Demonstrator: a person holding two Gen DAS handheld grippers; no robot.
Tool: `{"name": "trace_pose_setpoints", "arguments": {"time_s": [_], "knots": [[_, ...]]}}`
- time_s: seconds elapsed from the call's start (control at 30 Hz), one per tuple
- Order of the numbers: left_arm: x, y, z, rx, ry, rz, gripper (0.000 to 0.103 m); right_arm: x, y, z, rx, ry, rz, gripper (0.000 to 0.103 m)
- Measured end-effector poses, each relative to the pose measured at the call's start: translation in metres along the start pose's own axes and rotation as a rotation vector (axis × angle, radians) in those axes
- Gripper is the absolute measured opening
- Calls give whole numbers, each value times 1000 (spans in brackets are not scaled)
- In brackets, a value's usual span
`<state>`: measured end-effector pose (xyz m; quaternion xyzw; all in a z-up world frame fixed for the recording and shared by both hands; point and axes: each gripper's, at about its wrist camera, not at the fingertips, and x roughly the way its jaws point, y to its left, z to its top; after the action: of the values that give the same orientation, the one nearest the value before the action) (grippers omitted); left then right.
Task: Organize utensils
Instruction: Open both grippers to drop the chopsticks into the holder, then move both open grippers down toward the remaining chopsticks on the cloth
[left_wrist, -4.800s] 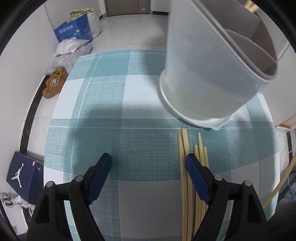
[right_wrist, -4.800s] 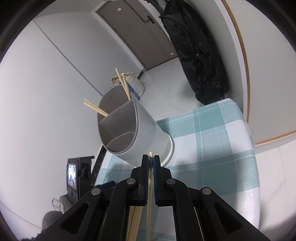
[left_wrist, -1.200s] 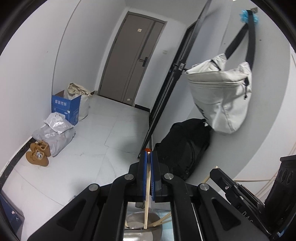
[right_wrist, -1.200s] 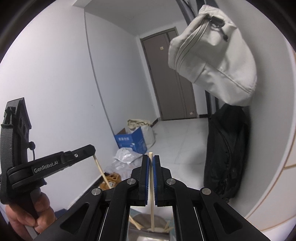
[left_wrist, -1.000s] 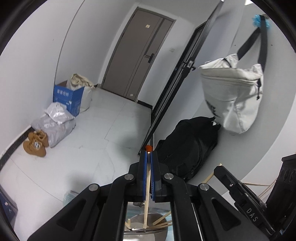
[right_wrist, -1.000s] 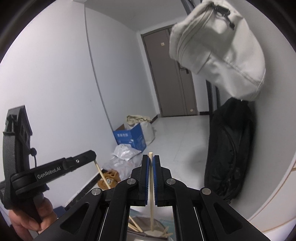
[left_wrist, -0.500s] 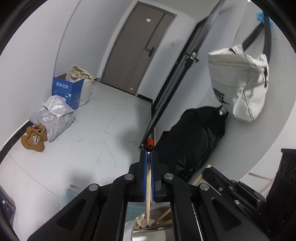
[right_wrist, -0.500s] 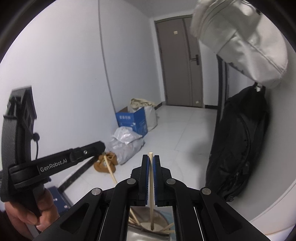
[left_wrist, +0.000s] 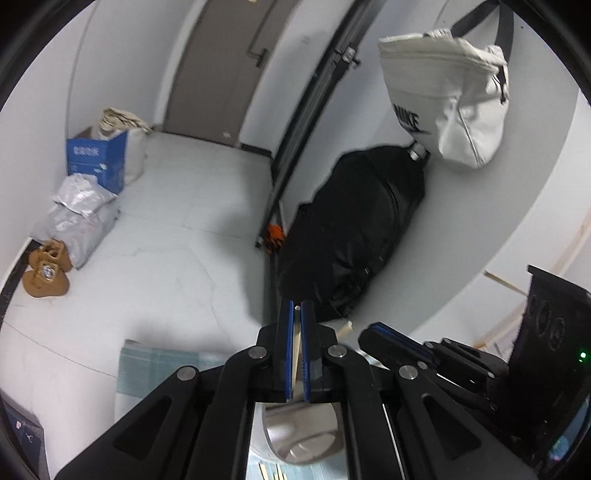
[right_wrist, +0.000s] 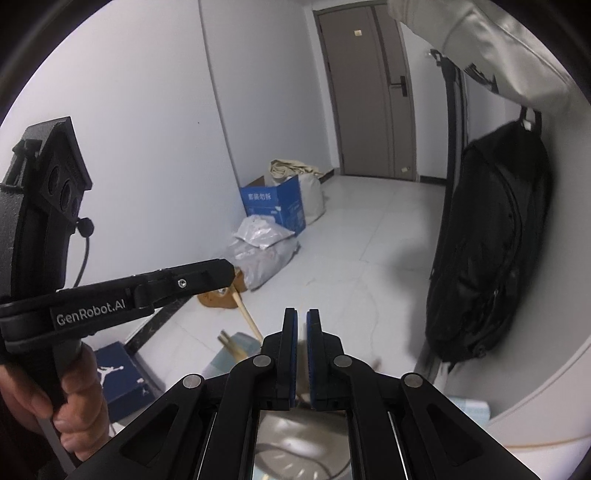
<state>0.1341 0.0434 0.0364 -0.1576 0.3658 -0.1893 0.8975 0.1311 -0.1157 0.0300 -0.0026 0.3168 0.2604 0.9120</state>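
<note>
My left gripper (left_wrist: 296, 308) is shut on a pale wooden chopstick (left_wrist: 295, 354) that hangs down over the grey utensil holder (left_wrist: 303, 439) below. In the right wrist view the left gripper (right_wrist: 221, 275) shows at the left with its chopstick (right_wrist: 249, 321) slanting down. My right gripper (right_wrist: 301, 314) has its jaws a little apart; a blurred chopstick (right_wrist: 303, 369) sits low between them, above the holder (right_wrist: 299, 454). The right gripper (left_wrist: 373, 334) also shows in the left wrist view, close to the right.
The teal checked tablecloth (left_wrist: 159, 363) lies under the holder, with loose chopsticks (left_wrist: 273, 474) near the bottom edge. On the floor beyond are a black bag (left_wrist: 351, 229), a blue box (left_wrist: 96, 158), shoes (left_wrist: 46, 267) and a hanging white bag (left_wrist: 447, 99).
Both grippers have tilted downward toward the holder. The right jaws have parted slightly and its chopstick has slid down, now blurred. The left chopstick sits lower between its pads.
</note>
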Motion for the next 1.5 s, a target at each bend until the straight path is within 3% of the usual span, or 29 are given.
{"name": "trace_pose_setpoints", "arguments": {"time_s": [0.1, 0.2, 0.27, 0.33, 0.37, 0.43, 0.5, 0.6, 1.17, 1.27, 1.5], "knots": [[4, 2, -1, -10, 66, -6, 0, -2, -3, -4, 29, 15, 5, 7], [-5, 5, -4, -30, 49, 9, 0, -8, -8, -5, 73, 15, 15, 12], [-10, 7, -4, -44, 48, 16, 11, -17, -9, -7, 100, -2, 22, 22], [-20, 8, -5, -62, 26, 27, 38, -27, -11, -8, 121, -20, 32, 28], [-25, 7, -6, -67, 9, 33, 44, -32, -11, -8, 123, -31, 30, 34], [-33, 3, -7, -60, -22, 66, 49, -42, -10, -8, 121, -50, 18, 44], [-39, -3, -10, -47, -37, 103, 50, -53, -8, -8, 123, -75, 12, 47], [-48, -10, -14, -34, -52, 143, 62, -66, -5, -9, 135, -93, 9, 54], [-98, -40, -36, 52, -153, 245, 65, -127, 13, -37, 179, -151, 19, 65], [-104, -44, -43, 64, -168, 250, 76, -133, 15, -44, 183, -156, 23, 67], [-110, -53, -58, 97, -180, 272, 76, -144, 20, -62, 198, -169, 31, 71]]}}
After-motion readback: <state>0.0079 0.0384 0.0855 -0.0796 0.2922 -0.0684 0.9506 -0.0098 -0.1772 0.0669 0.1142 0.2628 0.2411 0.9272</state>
